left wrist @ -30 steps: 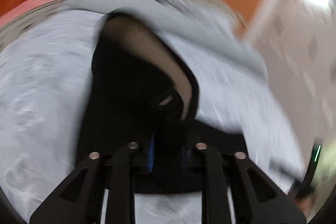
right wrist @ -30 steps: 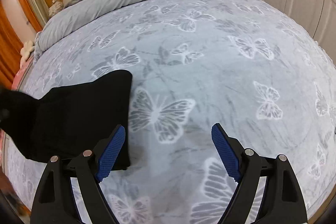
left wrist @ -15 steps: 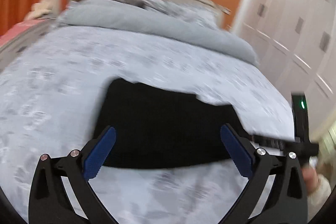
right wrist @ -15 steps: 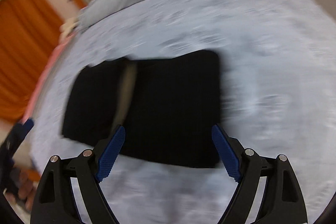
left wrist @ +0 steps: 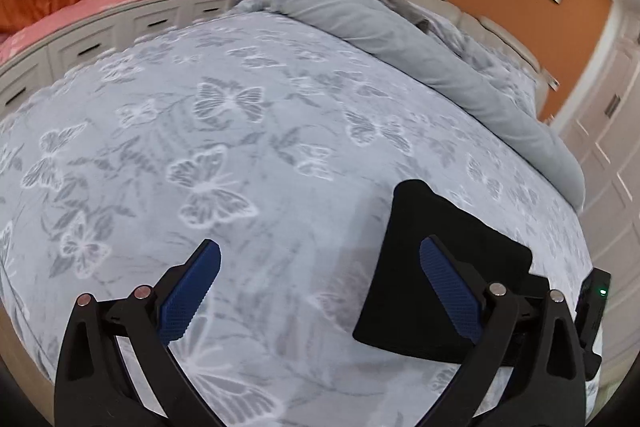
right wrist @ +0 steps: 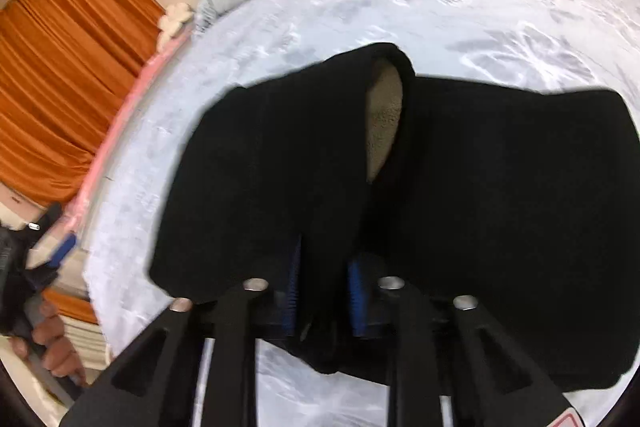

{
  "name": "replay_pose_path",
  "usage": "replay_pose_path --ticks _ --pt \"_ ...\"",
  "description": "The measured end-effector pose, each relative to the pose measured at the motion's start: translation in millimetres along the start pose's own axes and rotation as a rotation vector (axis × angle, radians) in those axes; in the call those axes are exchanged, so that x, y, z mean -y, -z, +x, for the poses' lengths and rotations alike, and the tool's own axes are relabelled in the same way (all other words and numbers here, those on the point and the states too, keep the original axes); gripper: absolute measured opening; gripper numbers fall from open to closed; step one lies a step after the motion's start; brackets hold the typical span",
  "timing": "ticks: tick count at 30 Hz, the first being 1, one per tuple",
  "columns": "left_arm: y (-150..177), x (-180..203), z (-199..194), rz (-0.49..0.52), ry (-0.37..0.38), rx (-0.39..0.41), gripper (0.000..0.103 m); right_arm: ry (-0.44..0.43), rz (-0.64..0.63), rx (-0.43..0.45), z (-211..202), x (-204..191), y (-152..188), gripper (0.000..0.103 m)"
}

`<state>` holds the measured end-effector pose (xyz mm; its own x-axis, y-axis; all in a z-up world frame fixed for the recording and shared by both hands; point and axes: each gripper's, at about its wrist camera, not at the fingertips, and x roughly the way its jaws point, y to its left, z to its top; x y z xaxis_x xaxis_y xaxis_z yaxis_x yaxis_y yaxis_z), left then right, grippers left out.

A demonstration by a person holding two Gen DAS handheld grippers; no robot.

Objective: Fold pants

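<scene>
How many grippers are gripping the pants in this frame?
1. The right gripper is pinched on a raised fold at the near edge of the black pants. The left gripper is wide open over the bedspread, touching nothing.

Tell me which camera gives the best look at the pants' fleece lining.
Right wrist view: the fleece lining shows as a tan patch where the black pants gape open. The left wrist view shows only the black outer cloth, partly behind a finger.
</scene>
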<state>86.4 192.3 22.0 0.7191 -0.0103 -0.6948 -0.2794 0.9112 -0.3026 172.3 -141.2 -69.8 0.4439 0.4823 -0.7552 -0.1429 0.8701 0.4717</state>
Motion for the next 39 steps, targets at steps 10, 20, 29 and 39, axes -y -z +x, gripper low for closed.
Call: replay_pose_path --ticks 10,20,29,39 --pt "13 29 15 0.053 0.037 -0.060 0.098 0.211 -0.028 0.175 -121 45 -11 0.015" --pt "56 95 57 0.078 0.137 -0.267 0.098 0.299 0.024 0.153 -138 104 22 0.070" --pt "86 107 121 -0.034 0.173 -0.453 0.098 0.033 0.294 -0.017 -97 167 46 0.075" --pt "78 122 123 0.018 0.311 -0.453 0.036 0.013 0.213 0.038 -76 122 30 0.037"
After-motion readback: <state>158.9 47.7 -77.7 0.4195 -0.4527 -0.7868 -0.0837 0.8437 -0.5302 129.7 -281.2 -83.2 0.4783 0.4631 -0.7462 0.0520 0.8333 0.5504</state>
